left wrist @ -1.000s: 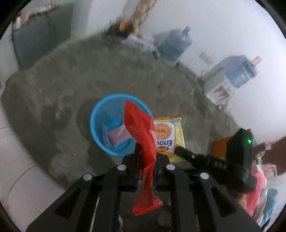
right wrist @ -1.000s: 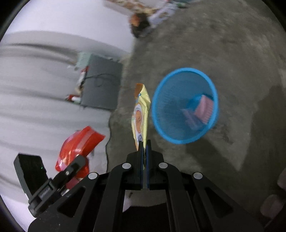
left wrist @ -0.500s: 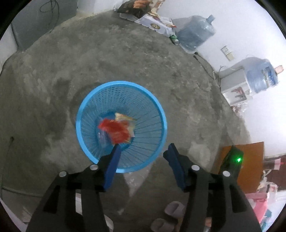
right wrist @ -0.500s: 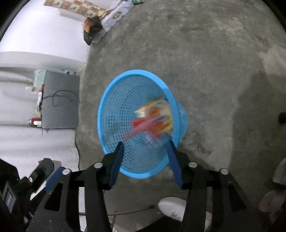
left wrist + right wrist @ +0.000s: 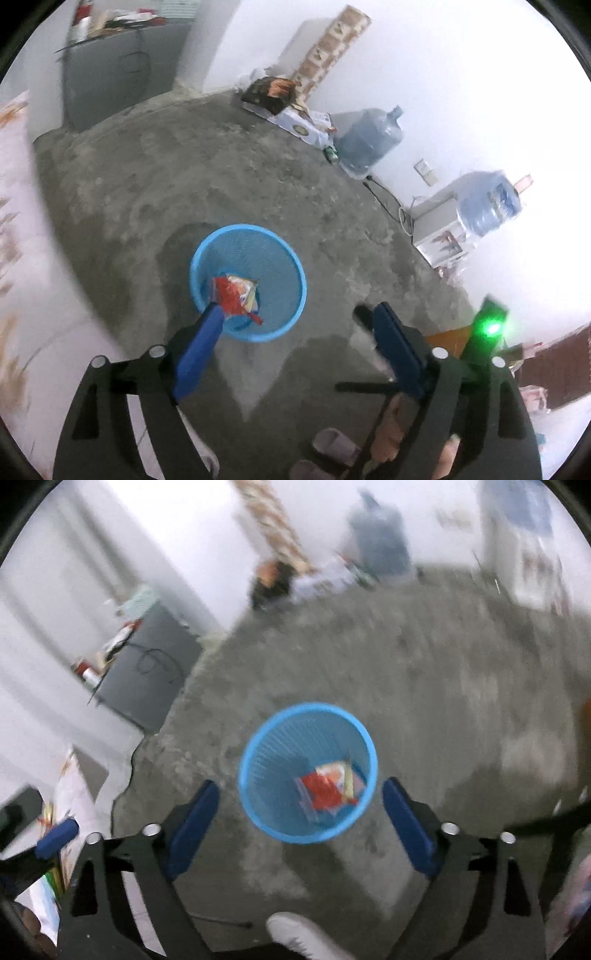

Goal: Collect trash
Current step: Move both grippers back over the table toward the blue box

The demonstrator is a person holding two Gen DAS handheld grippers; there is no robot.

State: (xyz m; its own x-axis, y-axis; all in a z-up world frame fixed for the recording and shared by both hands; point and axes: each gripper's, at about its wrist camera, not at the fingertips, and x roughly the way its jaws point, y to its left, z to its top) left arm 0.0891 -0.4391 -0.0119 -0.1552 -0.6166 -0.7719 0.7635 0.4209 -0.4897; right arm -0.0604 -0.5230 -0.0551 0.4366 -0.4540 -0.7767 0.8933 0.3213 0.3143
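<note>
Both grippers, left (image 5: 297, 314) and right (image 5: 300, 789), we find opening and empty above the round blue mesh basket (image 5: 258, 738) holding crumpled wrappers (image 5: 328, 784); only the left view shows slippers (image 5: 334, 445).

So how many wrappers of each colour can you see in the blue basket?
Red wrapper: 1
Yellow wrapper: 1
Total: 2 wrappers showing in the basket; anything underneath is hidden.
</note>
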